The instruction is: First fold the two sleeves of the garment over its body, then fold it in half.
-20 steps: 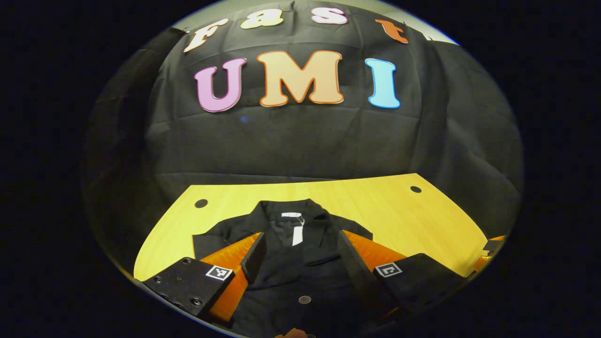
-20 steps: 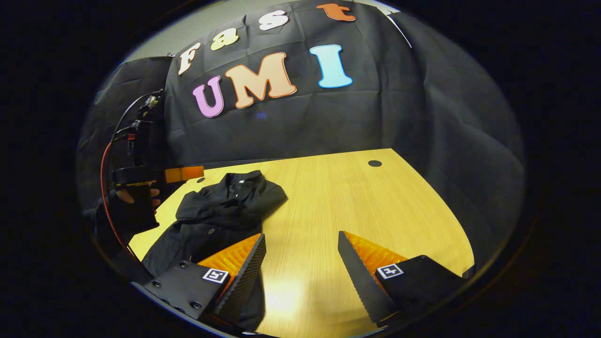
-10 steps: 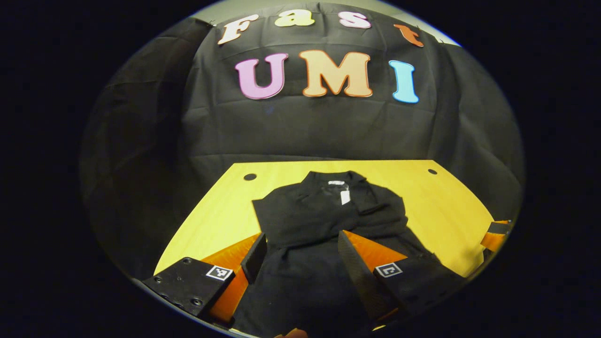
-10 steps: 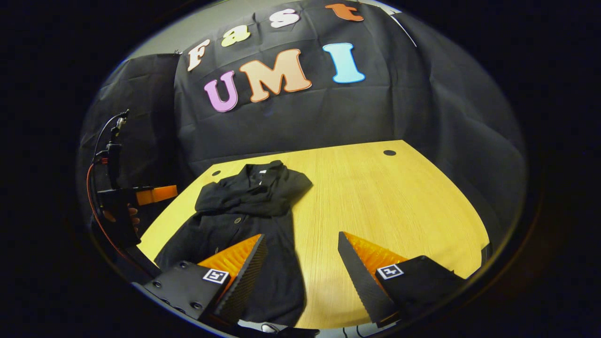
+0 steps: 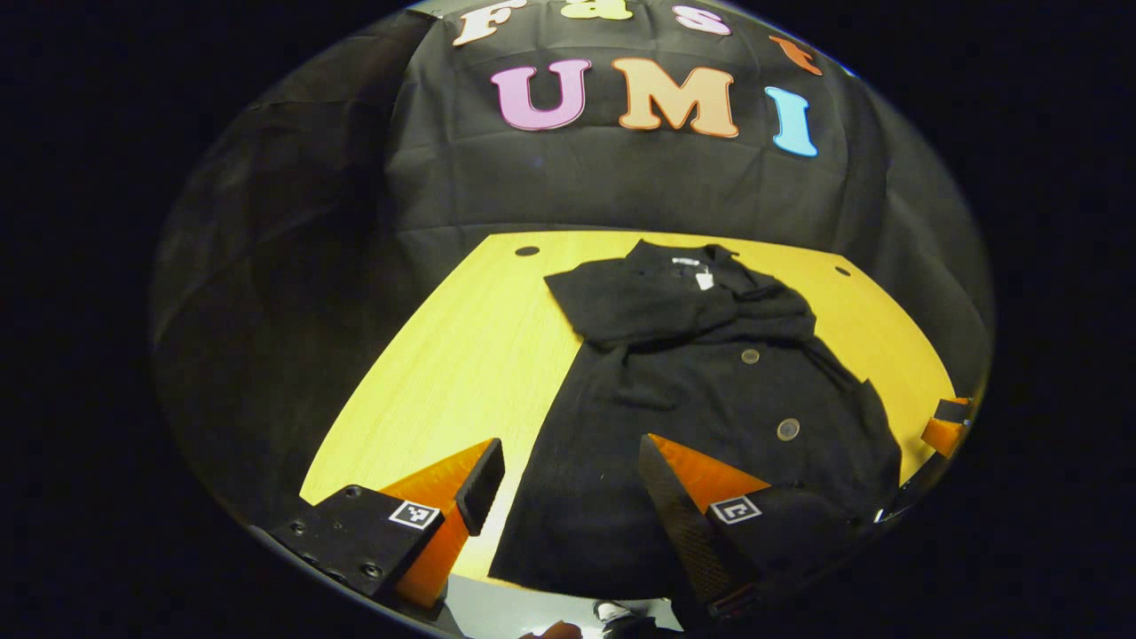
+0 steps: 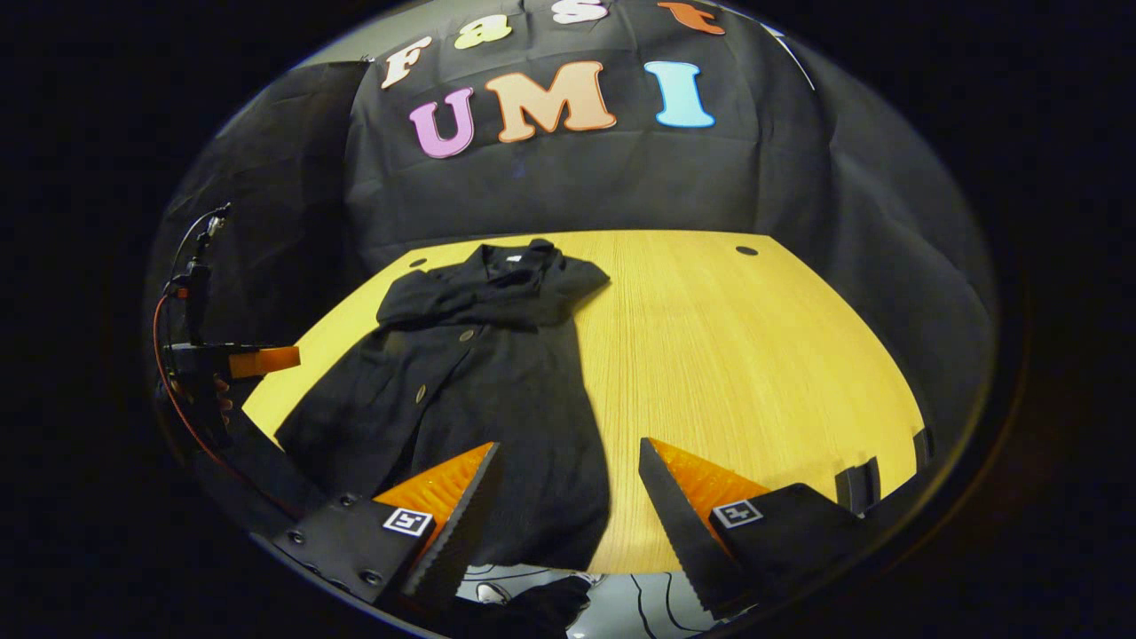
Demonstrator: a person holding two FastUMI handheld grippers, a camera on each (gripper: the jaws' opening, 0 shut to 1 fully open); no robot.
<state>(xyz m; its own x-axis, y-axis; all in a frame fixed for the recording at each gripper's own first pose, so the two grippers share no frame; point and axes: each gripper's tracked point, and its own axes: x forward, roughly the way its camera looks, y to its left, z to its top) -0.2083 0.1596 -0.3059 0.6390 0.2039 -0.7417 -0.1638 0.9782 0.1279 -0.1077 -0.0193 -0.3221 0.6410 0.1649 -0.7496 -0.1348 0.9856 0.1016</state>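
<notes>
Right gripper view: black buttoned coat (image 6: 479,373) lies on the wooden table (image 6: 754,355) ahead-left of the right gripper (image 6: 568,515), sleeves already folded across the chest; halving remains. Left gripper (image 5: 568,506) and right gape, empty.

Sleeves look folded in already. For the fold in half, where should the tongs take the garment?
Take the garment at its bottom hem, one corner per tongs, coming from the near table edge. The hem lies flat beside that edge, both sleeves are gathered across the chest, and both tongs stand open there, so it can probably lift toward the collar.
</notes>
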